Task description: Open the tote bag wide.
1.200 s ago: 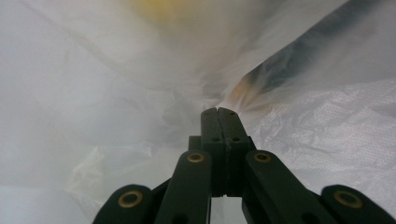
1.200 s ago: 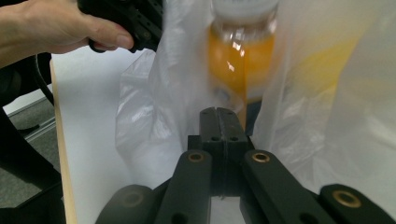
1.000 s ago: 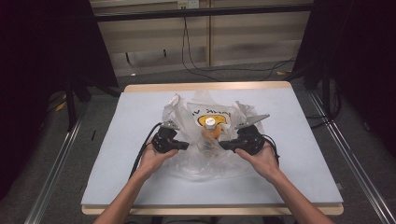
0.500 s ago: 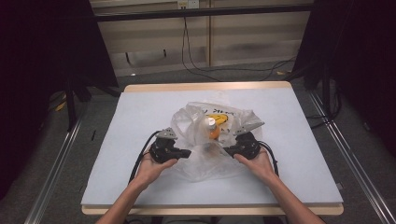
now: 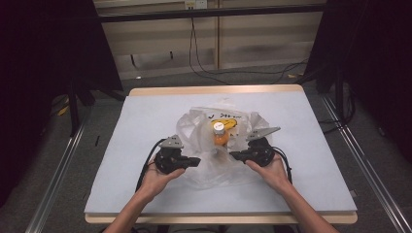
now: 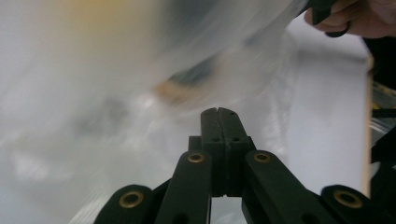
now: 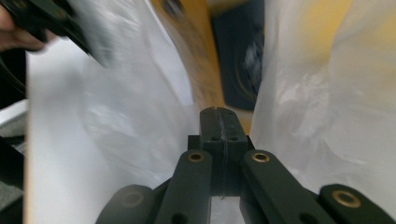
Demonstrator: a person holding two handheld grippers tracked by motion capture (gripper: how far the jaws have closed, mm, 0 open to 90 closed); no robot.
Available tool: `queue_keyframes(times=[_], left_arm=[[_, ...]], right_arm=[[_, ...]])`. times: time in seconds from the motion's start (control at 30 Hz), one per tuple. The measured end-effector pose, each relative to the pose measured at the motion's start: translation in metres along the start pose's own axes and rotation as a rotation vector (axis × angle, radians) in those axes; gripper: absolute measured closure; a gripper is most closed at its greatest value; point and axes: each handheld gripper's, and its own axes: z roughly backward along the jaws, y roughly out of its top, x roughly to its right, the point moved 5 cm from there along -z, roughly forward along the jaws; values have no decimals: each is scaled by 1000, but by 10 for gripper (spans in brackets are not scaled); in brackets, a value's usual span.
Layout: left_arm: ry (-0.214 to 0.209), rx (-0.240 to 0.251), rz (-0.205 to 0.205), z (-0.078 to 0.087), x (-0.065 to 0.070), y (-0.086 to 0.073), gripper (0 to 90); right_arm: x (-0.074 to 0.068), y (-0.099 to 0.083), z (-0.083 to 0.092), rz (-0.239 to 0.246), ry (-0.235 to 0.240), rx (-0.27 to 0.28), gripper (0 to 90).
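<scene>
The jaws of the left gripper (image 6: 218, 111) are closed together, and it is not clear whether a thin edge of the clear plastic bag (image 5: 214, 165) is pinched between them. The jaws of the right gripper (image 7: 219, 111) are closed too, deep in the folds of the same bag. In the high view the two grippers stand at the bag's left and right sides. Inside the bag an orange bottle (image 5: 219, 136) with a white cap stands upright. The bag lies near the middle of the worktop (image 5: 145, 116).
</scene>
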Motion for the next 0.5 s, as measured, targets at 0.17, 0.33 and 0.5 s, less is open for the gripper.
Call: queue_keyframes(times=[0.17,0.33,0.5], left_arm=[[-32,25,-59,-1,26,19,900],[-74,93,-111,7,51,44,900],[-73,177,-116,15,51,79,900]], right_arm=[[-11,12,18,16,-3,50,900],[-21,28,32,37,-12,103,900],[-21,39,40,40,-24,131,900]])
